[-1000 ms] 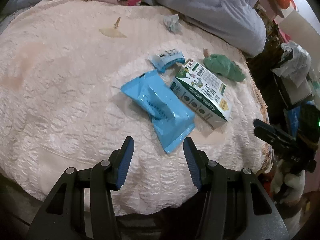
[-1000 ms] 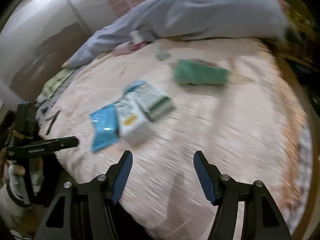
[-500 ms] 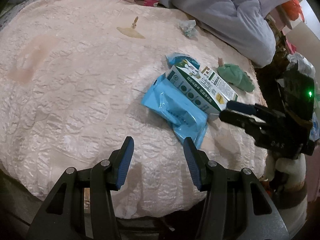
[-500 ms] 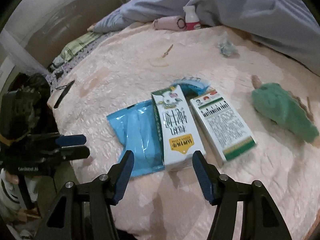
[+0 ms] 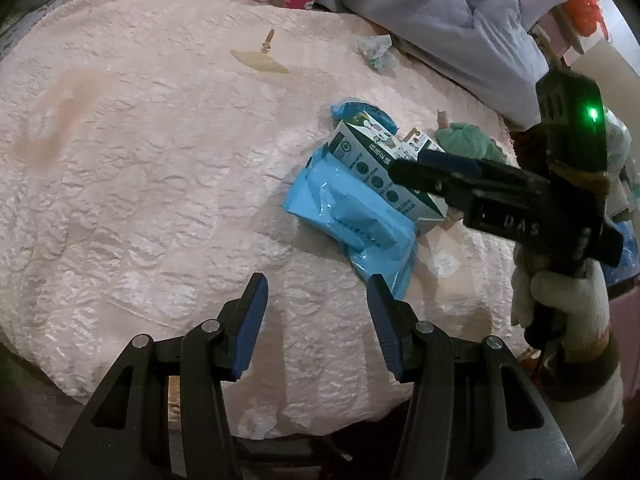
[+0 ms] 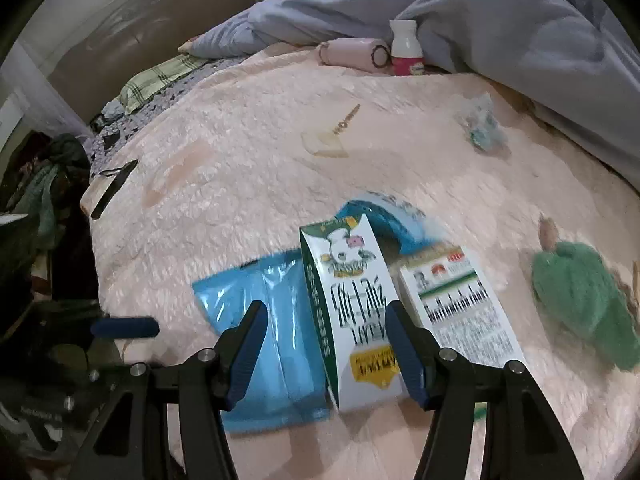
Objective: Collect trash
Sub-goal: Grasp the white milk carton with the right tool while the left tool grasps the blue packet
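Right wrist view shows the right gripper (image 6: 324, 344) poised over the white and green cardboard milk carton (image 6: 352, 312), which lies flat on the pale pink quilted bedspread (image 6: 240, 152). Its jaws stand moderately apart with nothing clamped; the right-hand pad sits close by the carton's edge, while the left-hand pad hangs over the shiny blue plastic wrapper (image 6: 260, 344) lying against the carton's left side. A second printed box (image 6: 460, 312) lies just beyond the right jaw.

To take the carton cleanly, I would shift the jaws a little rightward so they straddle its width alone, then lower until both pads meet its long sides before closing; otherwise the wrapper may be pinched along with it.

In the left wrist view the left gripper (image 5: 316, 320) is about half open and empty, hovering near the bedspread's edge, the wrapper just ahead of its right jaw.
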Action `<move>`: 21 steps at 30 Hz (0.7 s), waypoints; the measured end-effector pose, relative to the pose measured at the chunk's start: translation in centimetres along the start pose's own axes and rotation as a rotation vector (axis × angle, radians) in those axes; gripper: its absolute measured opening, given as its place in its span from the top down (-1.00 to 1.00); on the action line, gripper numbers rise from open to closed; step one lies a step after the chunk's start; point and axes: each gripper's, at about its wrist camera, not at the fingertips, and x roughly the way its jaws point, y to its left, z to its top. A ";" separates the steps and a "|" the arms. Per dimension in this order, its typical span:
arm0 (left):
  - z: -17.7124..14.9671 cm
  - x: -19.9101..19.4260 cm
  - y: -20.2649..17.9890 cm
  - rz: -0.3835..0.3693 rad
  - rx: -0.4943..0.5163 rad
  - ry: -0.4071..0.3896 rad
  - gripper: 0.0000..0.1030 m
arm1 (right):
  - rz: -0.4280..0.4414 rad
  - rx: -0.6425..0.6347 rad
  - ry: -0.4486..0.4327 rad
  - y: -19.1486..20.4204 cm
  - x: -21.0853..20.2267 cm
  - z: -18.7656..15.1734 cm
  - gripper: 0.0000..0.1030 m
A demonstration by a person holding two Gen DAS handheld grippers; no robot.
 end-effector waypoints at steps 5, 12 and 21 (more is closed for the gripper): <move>0.0 0.2 0.1 0.003 -0.012 0.004 0.03 | 0.052 0.002 0.004 0.5 0.1 0.5 -0.14; -0.2 0.1 0.1 -0.005 -0.025 0.000 0.03 | -0.053 -0.033 -0.014 0.7 1.2 1.0 -0.14; 0.3 1.1 -0.5 -0.017 -0.058 -0.018 0.03 | -0.004 -0.017 0.047 -0.1 3.3 1.1 -0.10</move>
